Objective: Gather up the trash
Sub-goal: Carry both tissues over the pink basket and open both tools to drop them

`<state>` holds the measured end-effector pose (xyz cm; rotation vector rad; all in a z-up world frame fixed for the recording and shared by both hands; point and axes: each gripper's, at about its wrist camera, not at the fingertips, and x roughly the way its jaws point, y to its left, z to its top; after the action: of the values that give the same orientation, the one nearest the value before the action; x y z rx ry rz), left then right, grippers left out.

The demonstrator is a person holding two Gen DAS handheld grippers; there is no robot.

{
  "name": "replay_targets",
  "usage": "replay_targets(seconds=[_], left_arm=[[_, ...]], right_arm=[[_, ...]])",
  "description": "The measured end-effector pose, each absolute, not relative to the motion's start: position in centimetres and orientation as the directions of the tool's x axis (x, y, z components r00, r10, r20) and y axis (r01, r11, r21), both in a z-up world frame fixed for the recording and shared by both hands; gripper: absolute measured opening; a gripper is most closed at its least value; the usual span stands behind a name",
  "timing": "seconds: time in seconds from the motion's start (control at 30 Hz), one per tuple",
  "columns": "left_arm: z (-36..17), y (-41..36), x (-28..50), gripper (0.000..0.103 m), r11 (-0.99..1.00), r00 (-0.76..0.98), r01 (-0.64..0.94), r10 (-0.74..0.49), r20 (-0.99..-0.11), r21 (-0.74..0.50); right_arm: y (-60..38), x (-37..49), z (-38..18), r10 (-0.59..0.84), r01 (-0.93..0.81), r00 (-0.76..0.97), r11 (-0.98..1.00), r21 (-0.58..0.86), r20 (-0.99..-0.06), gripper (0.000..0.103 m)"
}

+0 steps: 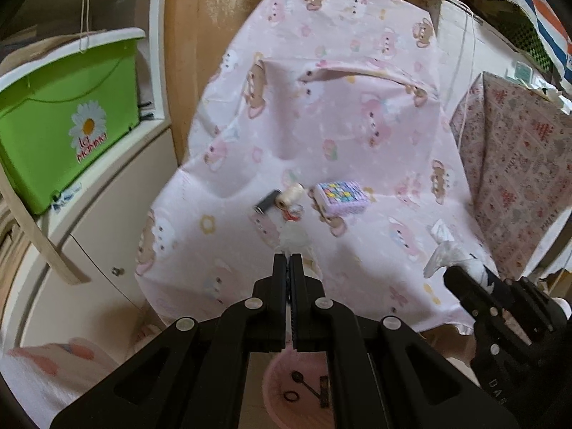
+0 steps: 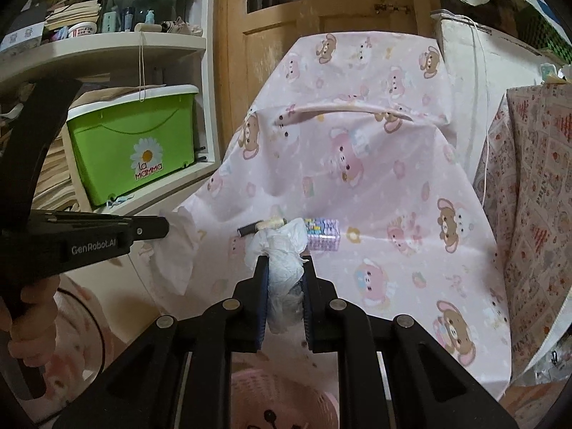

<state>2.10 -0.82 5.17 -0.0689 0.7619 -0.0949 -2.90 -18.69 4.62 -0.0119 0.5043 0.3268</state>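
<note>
Both tilted downward — left hand-held gripper (image 1: 289, 258) pinches tissue (image 1: 294, 238), right hand-held gripper (image 2: 285, 261) clamps wad (image 2: 282, 250).

Both wrist views face forward-down, close over shared pink cloth (image 1: 321, 136).

Two grippers are counted: the left gripper (image 1: 289, 258) and the right gripper (image 2: 285, 262). Two crumpled tissues are seen, one tissue (image 2: 286, 250) in the right jaws and another tissue (image 2: 177, 246) in the left. On the pink cloth (image 1: 357, 136) are counted one dark cylinder (image 1: 266, 204), one cream spool (image 1: 291, 195) and one patterned box (image 1: 341, 196). One green bin (image 2: 136, 143) (daisy-marked) and one pink basket (image 2: 286, 404) are visible.
</note>
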Motion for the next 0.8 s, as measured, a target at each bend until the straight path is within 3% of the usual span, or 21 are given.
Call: replay_targets(seconds=[0.33,0.53,0.8], left_arm=[[3.3,-3.8,0.8,0.002,0.983,0.653,0.152,-0.176,-0.736,-0.100],[0.6,-4.8,1.7,0.002,0.962,0.530,0.192,-0.268,-0.804,-0.194],[-2.8,-5.1,1.9,0.002,0.967,0.459,0.176,-0.246,-0.854,-0.184]], right_arm=[[-20.3,-4.3,2.6,0.281,-0.277,0.771,0.956,0.097,-0.572,0.016],[-20.4,-4.3,0.4,0.297,-0.292,0.702,0.949,0.119,-0.648,0.016],[-20.1,-3.5,-2.9,0.290,-0.287,0.613,0.948,0.135,-0.735,0.016]])
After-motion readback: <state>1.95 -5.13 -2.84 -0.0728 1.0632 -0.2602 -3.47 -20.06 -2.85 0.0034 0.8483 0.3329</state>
